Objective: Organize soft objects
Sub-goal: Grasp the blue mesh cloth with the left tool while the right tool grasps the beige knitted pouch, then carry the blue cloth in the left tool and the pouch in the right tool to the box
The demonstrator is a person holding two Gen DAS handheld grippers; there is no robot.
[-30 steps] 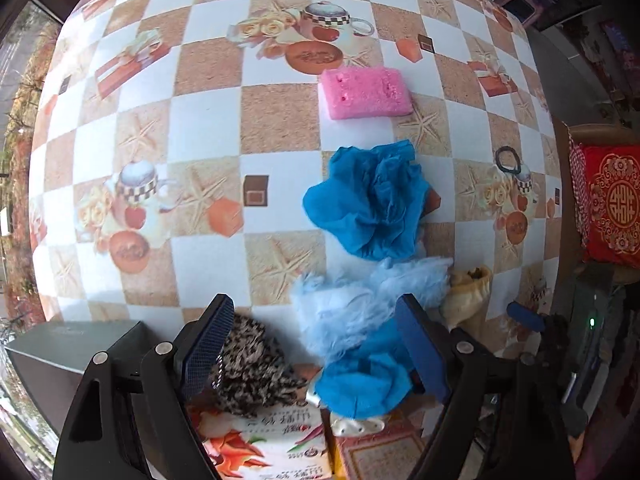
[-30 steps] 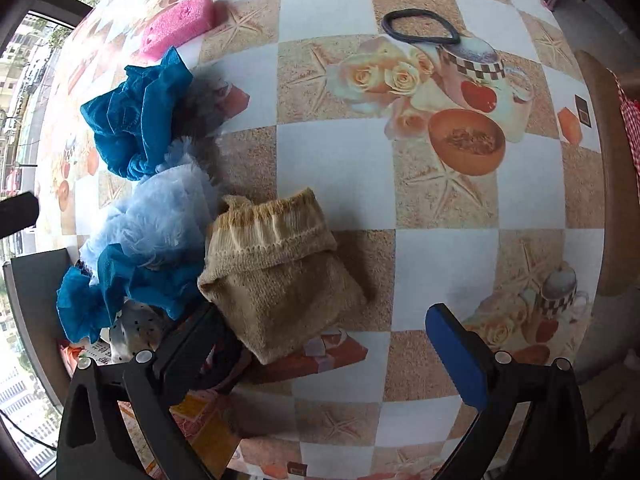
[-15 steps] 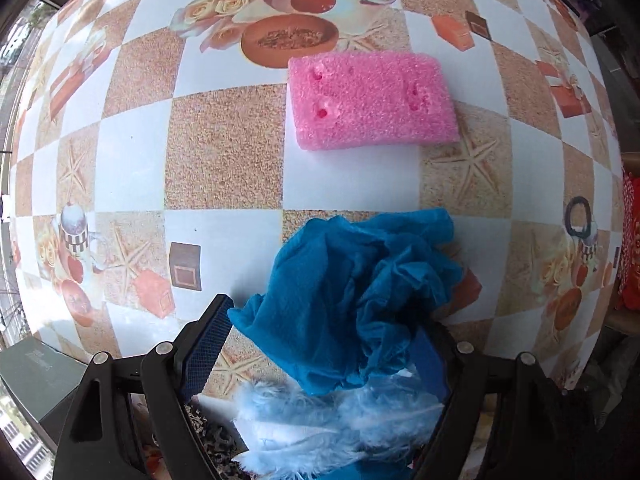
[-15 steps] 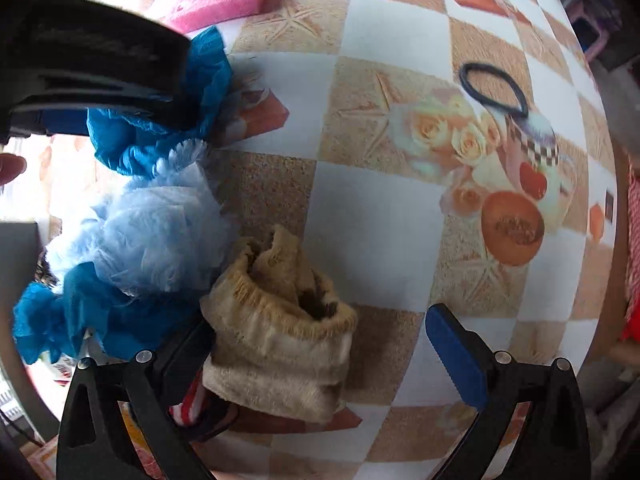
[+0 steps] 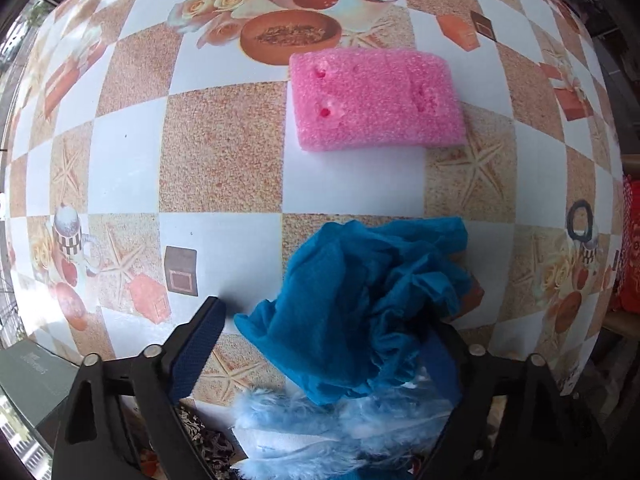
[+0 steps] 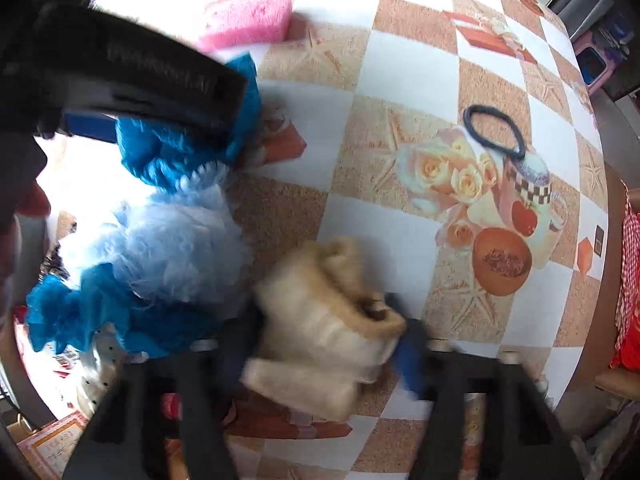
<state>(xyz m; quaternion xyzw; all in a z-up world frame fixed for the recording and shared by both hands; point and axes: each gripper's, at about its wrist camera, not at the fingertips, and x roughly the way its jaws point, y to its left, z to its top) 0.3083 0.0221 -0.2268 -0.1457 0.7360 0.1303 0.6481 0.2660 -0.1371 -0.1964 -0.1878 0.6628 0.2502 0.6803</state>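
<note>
R fingers (image 6: 334,344) closing onto beige sock (image 6: 320,328).

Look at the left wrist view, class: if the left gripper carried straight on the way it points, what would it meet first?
Most likely the crumpled blue cloth, which already lies between the open fingers of the left gripper. Its jaws are closing slightly around it. Beneath it is the checked tablecloth; depth is hard to judge.

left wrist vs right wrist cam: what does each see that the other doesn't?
Left wrist only: left gripper with jaws closing, the teal cloth between them; a grey box.
Right wrist only: right gripper with jaws closing on the tan knit piece; its view is motion-blurred.
Both: pink sponge, teal cloth, pale blue fluffy item, black hair tie, checkered tablecloth.
</note>
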